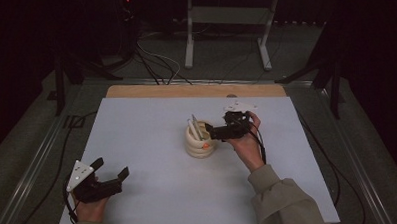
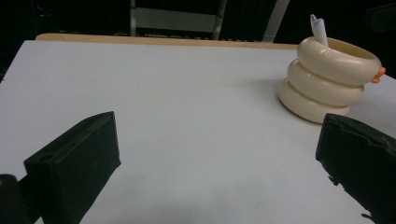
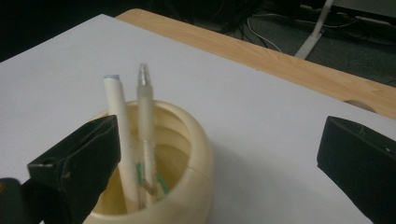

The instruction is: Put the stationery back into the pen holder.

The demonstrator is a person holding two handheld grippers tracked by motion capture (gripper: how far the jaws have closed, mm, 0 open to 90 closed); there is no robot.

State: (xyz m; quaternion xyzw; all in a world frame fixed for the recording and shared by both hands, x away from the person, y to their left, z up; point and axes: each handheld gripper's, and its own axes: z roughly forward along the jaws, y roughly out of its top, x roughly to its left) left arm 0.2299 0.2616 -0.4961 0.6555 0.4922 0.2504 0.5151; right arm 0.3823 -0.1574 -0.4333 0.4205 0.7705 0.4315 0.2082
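Right gripper at the pen holder, left gripper idle near the front edge.

High view: the cream ribbed ring-shaped pen holder [image 1: 200, 140] stands near the middle of the white table [image 1: 152, 123]; the right gripper [image 1: 218, 132] is just beside its right rim, jaws spread. The left gripper [image 1: 108, 173] sits at the near left, well apart, jaws spread. Left gripper view: both black jaws stand wide over bare table, with the holder at far right. Right gripper view: jaws spread above the holder, where a white capped pen [image 3: 119, 126] and a translucent frosted pen [image 3: 146, 130] lean inside, neither pinched.
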